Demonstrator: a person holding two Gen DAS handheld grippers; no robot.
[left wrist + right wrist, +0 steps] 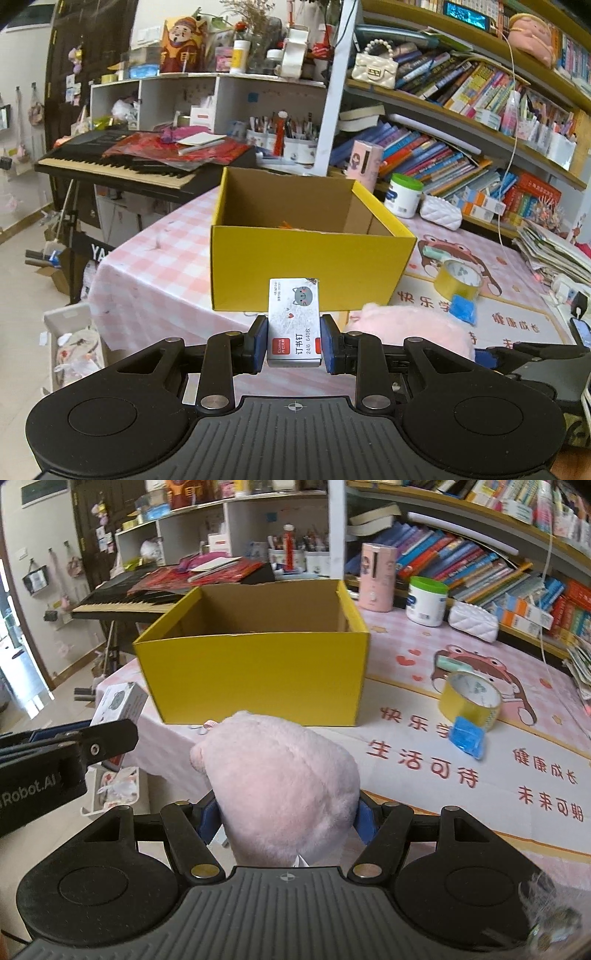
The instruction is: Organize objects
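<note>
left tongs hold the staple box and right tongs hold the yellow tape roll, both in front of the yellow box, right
Not quite. The right tongs hold the pink plush toy, as the right wrist view shows; the yellow tape roll lies on the table. The left tongs do hold the staple box.

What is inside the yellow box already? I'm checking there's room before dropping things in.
Inside the yellow box, the left wrist view shows bare brown walls and a small orange scrap just above the front wall. That wall hides the floor in both views.
</note>
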